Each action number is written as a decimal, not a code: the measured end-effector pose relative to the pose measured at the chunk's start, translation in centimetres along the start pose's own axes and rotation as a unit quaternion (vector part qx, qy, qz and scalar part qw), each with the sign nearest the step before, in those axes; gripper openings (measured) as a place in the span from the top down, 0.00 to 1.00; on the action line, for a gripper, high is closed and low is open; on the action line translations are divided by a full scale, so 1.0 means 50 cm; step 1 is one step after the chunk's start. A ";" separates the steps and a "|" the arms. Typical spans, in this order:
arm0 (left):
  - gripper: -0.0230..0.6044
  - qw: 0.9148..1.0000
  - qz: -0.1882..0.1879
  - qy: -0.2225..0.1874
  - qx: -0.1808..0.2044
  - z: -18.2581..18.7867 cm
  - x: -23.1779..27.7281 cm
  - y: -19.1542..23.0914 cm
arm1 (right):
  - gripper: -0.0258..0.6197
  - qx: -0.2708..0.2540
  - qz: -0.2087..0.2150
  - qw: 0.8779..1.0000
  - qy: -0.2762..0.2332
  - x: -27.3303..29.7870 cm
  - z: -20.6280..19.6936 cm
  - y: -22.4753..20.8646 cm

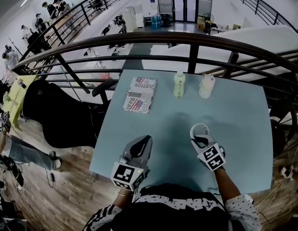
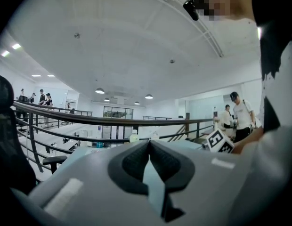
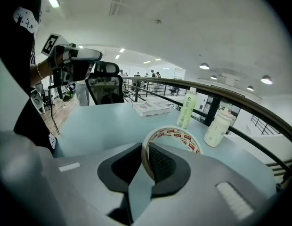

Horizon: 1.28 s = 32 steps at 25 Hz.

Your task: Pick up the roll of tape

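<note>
The roll of tape [image 1: 198, 127], white with red print, hangs just above the pale blue table [image 1: 245, 129] at its near right. My right gripper [image 1: 201, 139] is shut on the ring's near wall, one pad inside the ring and one outside. In the right gripper view the roll of tape [image 3: 180, 136] stands out beyond the right gripper [image 3: 146, 150], tilted, with the tabletop below it. My left gripper [image 1: 145, 142] hovers at the table's near left edge. In the left gripper view the left gripper [image 2: 149, 146] has its pads meeting at the tips, with nothing between them.
A yellow-green bottle [image 1: 179, 84] and a white bottle [image 1: 206, 86] stand at the table's far edge. A printed box [image 1: 140, 95] lies at the far left. A curved dark railing [image 1: 139, 40] runs behind the table. A black chair [image 1: 53, 114] stands to the left.
</note>
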<state>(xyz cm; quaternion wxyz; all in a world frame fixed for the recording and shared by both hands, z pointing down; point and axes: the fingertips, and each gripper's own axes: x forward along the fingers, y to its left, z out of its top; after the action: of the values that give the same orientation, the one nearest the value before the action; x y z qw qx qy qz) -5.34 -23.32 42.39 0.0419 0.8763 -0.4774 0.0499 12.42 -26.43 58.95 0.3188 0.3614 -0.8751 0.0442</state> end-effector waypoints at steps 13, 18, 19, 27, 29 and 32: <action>0.96 1.000 -0.002 -0.013 0.006 0.013 -0.059 -0.027 | 0.88 -0.002 -0.014 0.999 -0.042 -0.089 0.053 0.045; 0.96 1.000 -0.005 -0.016 0.005 0.011 -0.073 -0.043 | 0.87 -0.010 -0.019 0.998 -0.059 -0.122 0.070 0.058; 0.96 1.000 -0.005 -0.018 0.005 0.012 -0.077 -0.047 | 0.87 -0.011 -0.020 0.998 -0.061 -0.130 0.073 0.059; 0.96 1.000 -0.005 -0.018 0.006 0.014 -0.113 -0.069 | 0.88 0.004 -0.026 0.996 -0.090 -0.192 0.095 0.084; 0.96 1.000 -0.006 -0.016 0.006 0.013 -0.120 -0.073 | 0.88 0.011 -0.027 0.995 -0.098 -0.208 0.100 0.092; 0.96 1.000 -0.008 -0.013 0.006 0.015 -0.133 -0.082 | 0.88 0.011 -0.033 0.994 -0.104 -0.234 0.106 0.103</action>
<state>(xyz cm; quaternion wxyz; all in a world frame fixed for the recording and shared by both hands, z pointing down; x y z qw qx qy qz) -5.45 -15.66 40.70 0.0313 0.8809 -0.4705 0.0412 12.48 -17.21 48.66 0.2235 0.3964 -0.8904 0.0049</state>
